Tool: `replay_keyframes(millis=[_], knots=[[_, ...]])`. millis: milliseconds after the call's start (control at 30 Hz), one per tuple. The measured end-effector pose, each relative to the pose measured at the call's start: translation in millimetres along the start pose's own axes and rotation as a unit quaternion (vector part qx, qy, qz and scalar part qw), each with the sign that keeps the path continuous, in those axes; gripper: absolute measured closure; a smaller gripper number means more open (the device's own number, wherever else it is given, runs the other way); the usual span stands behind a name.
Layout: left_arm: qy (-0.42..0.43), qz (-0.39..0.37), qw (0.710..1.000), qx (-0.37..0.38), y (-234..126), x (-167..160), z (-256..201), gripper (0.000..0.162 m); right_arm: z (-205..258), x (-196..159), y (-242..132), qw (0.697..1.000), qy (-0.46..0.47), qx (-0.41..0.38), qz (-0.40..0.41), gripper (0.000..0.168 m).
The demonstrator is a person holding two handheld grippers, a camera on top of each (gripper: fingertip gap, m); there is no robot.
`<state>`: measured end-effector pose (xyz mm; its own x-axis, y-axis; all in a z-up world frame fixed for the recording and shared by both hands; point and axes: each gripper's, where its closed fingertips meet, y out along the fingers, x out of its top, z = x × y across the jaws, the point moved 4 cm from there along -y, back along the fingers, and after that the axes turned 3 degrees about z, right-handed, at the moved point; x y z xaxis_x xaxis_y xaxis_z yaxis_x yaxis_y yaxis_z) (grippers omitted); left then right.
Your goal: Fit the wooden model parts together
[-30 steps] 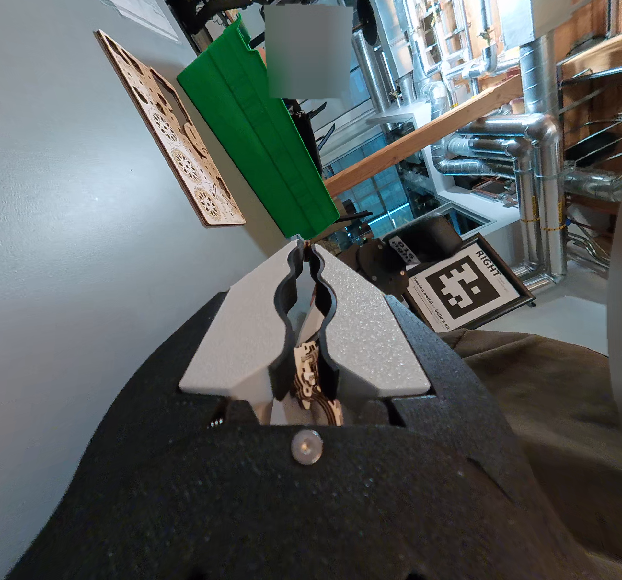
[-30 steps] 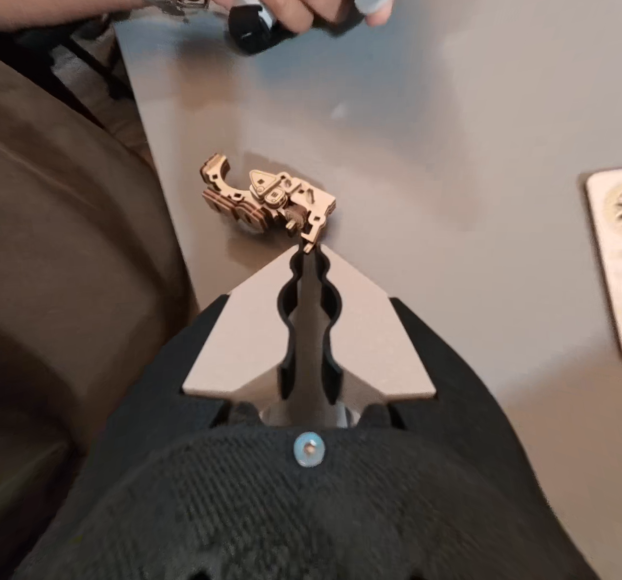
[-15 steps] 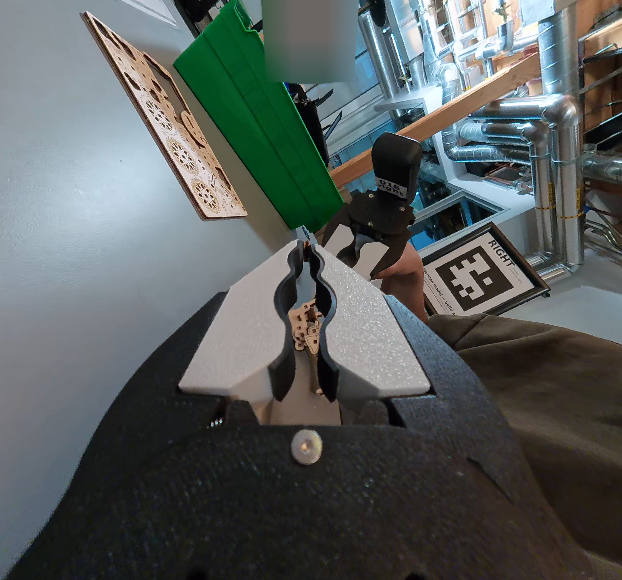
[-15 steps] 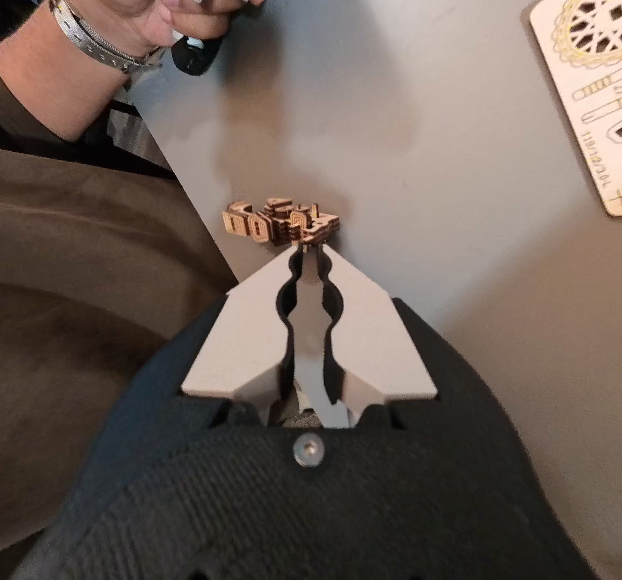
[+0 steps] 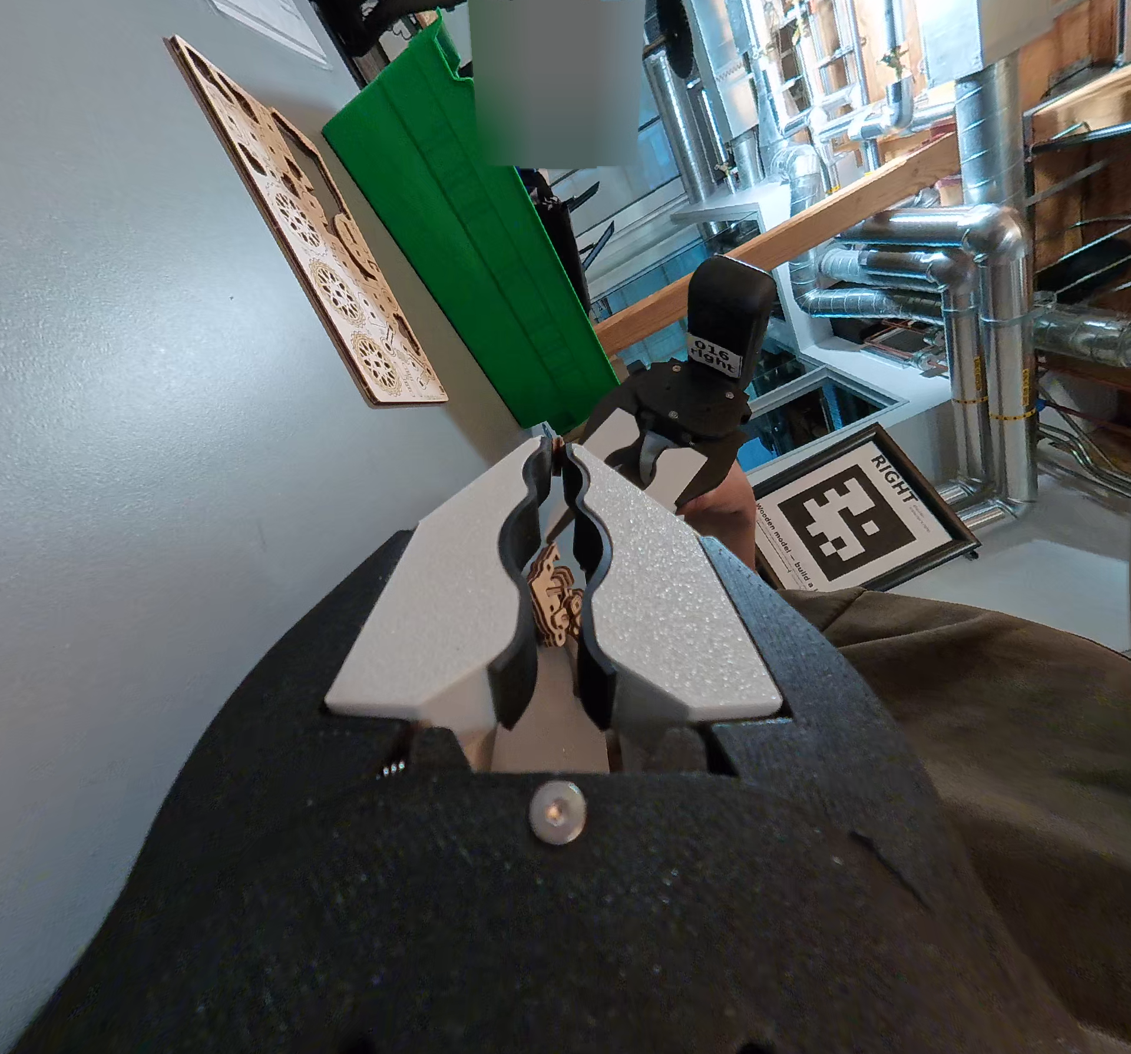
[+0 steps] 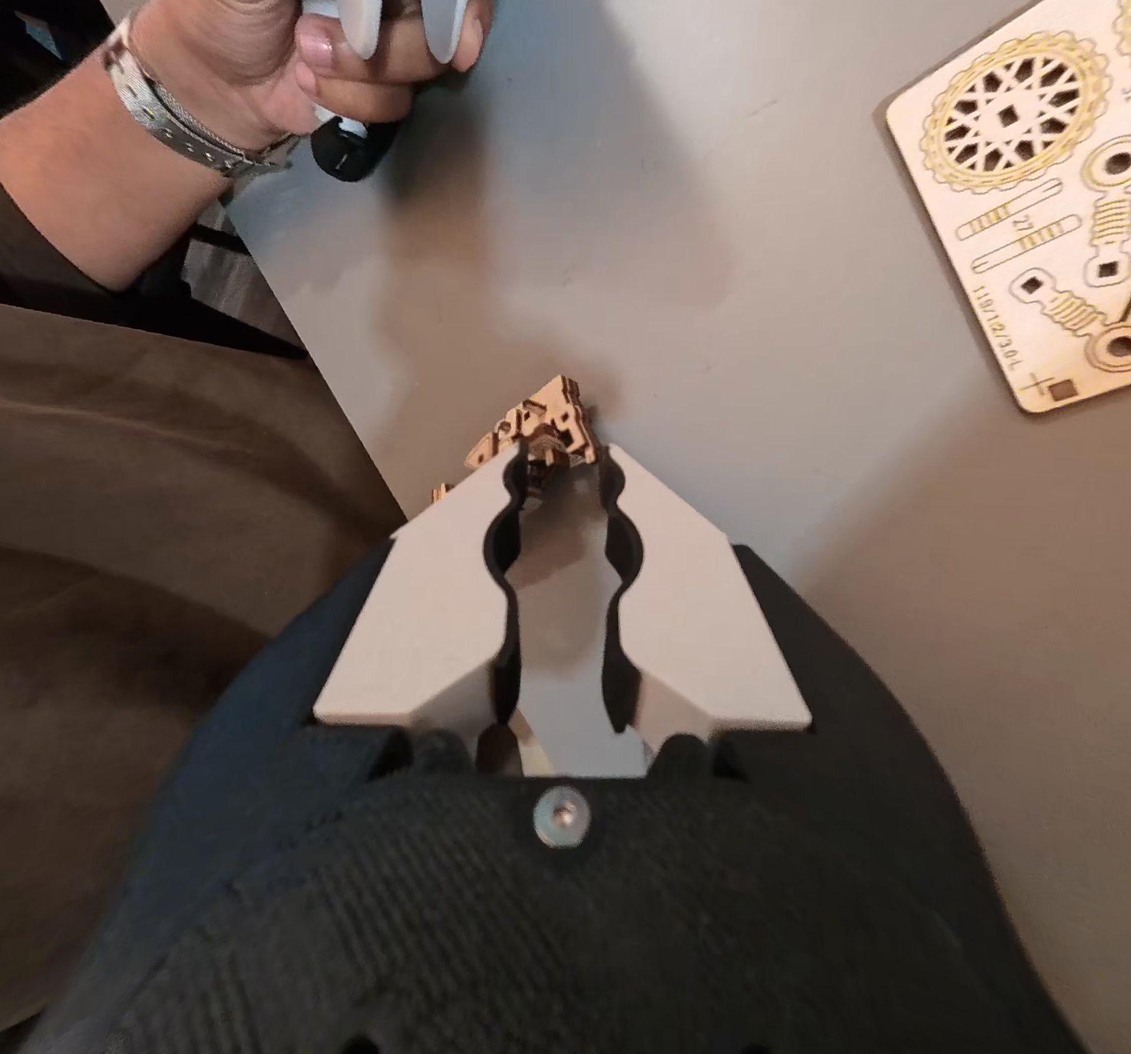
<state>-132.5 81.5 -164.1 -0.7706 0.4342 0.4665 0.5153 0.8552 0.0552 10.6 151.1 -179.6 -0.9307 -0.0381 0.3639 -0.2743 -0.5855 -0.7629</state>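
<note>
The small wooden model assembly [image 6: 538,422] lies at the grey table's near edge. My right gripper [image 6: 562,462] is open with its tips around the assembly's near end; the left fingertip touches it and there is a gap on the right. The assembly also shows through the finger gap in the left wrist view [image 5: 554,596]. My left gripper [image 5: 554,449] is shut on a tiny wooden piece [image 5: 557,444], held above the table. The right gripper [image 5: 649,455] shows just beyond it.
A wooden parts sheet [image 6: 1028,168] lies on the table [image 6: 673,229] at the right; it also shows in the left wrist view [image 5: 318,241]. A green bin [image 5: 465,266] and a framed marker sign [image 5: 857,529] stand behind. A hand [image 6: 275,46] holds the left gripper's handle. Spacing between my two grippers at the tips: around 12 cm.
My right gripper's jaws have spread from shut on the assembly to open. The assembly has turned and sits closer to the tips. The left gripper stays shut.
</note>
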Motion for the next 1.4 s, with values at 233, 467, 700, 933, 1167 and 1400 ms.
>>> replay_keyframes(millis=[233,467,700,933,1167,1400], knots=[[0.006,0.004,1.0,0.004,0.9,-1.1,0.0,0.161,-4.3,9.6,-18.0,0.987,-0.051,-0.035,-0.147,0.154],[0.04,0.031,0.998,0.023,7.3,-8.9,-1.4,0.162,-10.5,10.2,-28.8,0.963,-0.066,-0.025,-0.261,0.151],[0.076,0.055,0.995,0.028,17.2,-19.1,-6.5,0.161,-16.2,9.4,-30.0,0.956,-0.068,-0.028,-0.284,0.151],[0.054,0.036,0.998,-0.002,23.3,-21.9,-14.0,0.161,1.5,26.5,-39.1,0.927,-0.098,-0.041,-0.361,0.154],[-0.103,-0.145,0.983,-0.051,21.7,-17.6,-19.5,0.161,40.9,46.6,-30.5,0.815,-0.325,-0.353,-0.326,0.15],[-0.128,-0.162,0.977,-0.048,30.7,-29.9,-22.8,0.161,50.8,53.0,0.5,0.765,-0.406,-0.429,-0.257,0.152]])
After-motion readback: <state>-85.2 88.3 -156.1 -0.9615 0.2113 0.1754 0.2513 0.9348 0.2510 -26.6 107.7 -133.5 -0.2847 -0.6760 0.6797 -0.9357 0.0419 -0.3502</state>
